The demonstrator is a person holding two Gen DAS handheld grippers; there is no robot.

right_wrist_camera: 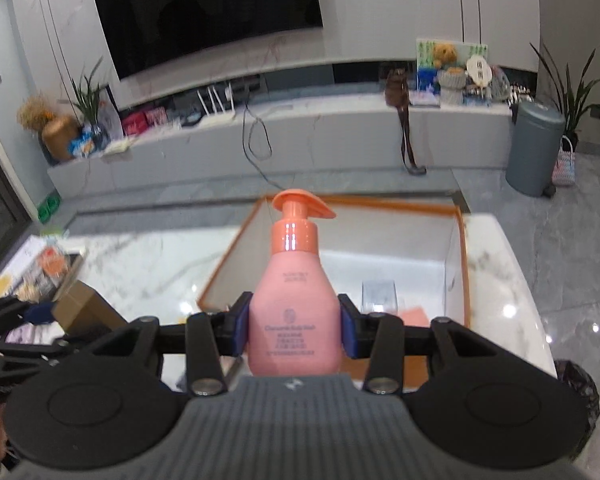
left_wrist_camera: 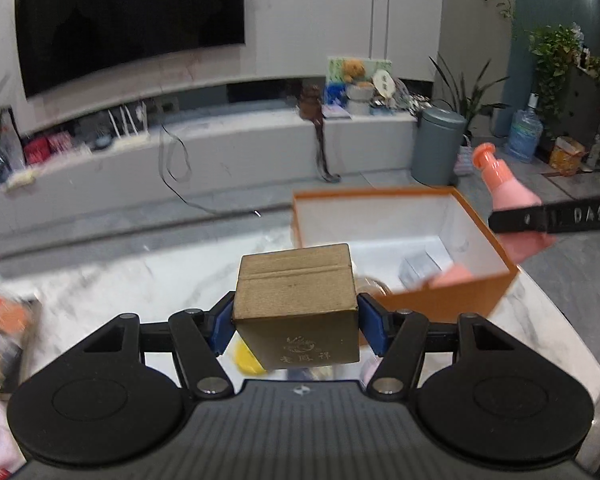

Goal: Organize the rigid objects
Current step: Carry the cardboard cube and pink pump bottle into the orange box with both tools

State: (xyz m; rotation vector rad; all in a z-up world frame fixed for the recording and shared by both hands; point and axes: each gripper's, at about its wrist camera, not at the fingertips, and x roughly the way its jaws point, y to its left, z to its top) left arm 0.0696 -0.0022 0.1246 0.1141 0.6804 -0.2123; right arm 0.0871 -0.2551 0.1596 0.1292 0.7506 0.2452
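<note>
My left gripper [left_wrist_camera: 296, 326] is shut on a small gold-brown cardboard box [left_wrist_camera: 296, 308] and holds it above the white marble table [left_wrist_camera: 140, 280], just left of an open orange storage box [left_wrist_camera: 452, 304]. My right gripper [right_wrist_camera: 294, 326] is shut on a pink pump bottle [right_wrist_camera: 294, 300], held upright over the near edge of the orange box [right_wrist_camera: 464, 264]. The bottle also shows in the left wrist view [left_wrist_camera: 512, 192], at the right above the box. The gold box shows at the lower left of the right wrist view [right_wrist_camera: 84, 308]. Inside the orange box lie a clear container [right_wrist_camera: 378, 296] and a pink item [right_wrist_camera: 414, 316].
Loose packets and items [left_wrist_camera: 4, 332] lie on the table's left side. A yellow object [left_wrist_camera: 248, 356] sits under the gold box. Beyond the table are a low TV bench [left_wrist_camera: 220, 140], a grey bin [left_wrist_camera: 438, 144] and plants. The table's right edge drops to a grey floor [right_wrist_camera: 572, 248].
</note>
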